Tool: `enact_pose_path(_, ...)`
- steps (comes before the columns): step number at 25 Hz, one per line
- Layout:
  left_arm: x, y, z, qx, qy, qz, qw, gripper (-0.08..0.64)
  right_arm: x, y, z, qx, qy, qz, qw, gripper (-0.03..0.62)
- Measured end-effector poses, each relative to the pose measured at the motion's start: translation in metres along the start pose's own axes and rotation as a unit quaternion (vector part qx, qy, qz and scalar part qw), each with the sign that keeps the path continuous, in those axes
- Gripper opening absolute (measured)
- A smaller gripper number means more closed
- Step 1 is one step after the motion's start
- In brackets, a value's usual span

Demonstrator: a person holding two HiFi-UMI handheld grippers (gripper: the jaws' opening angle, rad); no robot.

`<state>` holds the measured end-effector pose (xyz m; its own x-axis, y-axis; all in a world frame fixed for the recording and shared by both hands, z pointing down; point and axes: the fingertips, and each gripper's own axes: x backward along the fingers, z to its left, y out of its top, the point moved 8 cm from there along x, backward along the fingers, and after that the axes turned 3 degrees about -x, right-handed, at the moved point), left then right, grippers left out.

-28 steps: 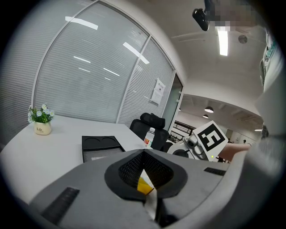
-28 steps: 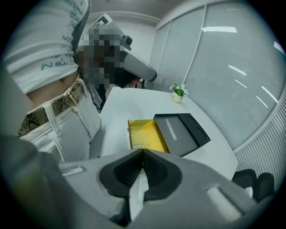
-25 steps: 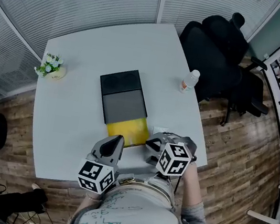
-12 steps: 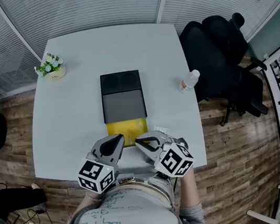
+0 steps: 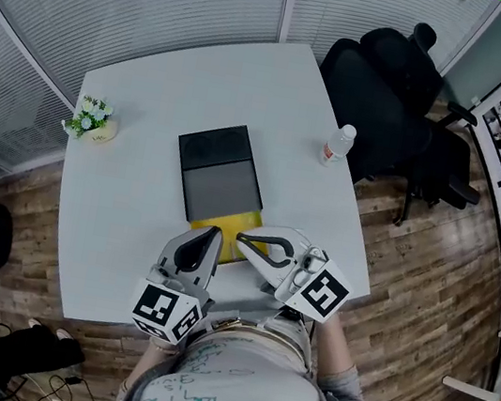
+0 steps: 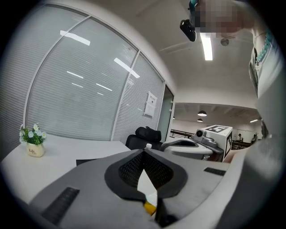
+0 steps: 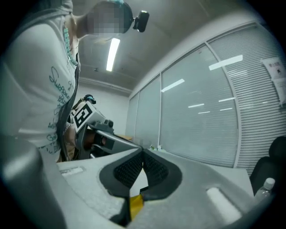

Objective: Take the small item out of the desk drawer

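A dark grey drawer unit (image 5: pixel 221 173) lies on the white table (image 5: pixel 125 212), its yellow drawer (image 5: pixel 230 228) pulled out toward me. I see no small item in it or in either gripper. My left gripper (image 5: pixel 215 234) hovers over the drawer's front edge, jaws closed tip to tip (image 6: pixel 143 152) with nothing between them. My right gripper (image 5: pixel 241 238) is raised beside it and points left across the drawer, also shut and empty (image 7: pixel 143 151). The two tips nearly meet above the yellow drawer, which shows through the gap behind each pair of jaws.
A water bottle (image 5: pixel 339 145) stands near the table's right edge, beside a black office chair (image 5: pixel 393 90). A small potted flower (image 5: pixel 92 118) sits at the far left corner. Window blinds run behind the table, and the floor is wood.
The right gripper has lifted off the table and swung from pointing down to pointing left over the drawer. The left gripper has risen a little.
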<state>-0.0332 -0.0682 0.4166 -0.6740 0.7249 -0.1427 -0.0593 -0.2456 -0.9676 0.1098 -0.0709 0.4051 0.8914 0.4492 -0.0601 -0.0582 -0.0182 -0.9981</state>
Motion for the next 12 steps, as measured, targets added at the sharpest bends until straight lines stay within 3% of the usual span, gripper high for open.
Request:
enact_pose_path(6, 0.002, 0.028, -0.008, -0.014, -0.01, -0.041, 0.999, -0.003, 0.003, 0.022, 0.0, 0.008, -0.03, -0.035, 0.999, 0.003)
enact_pose_path(12, 0.01, 0.035, -0.014, -0.025, 0.002, -0.084, 0.9962, -0.003, 0.003, 0.024, 0.002, 0.016, -0.047, -0.039, 0.998, 0.003)
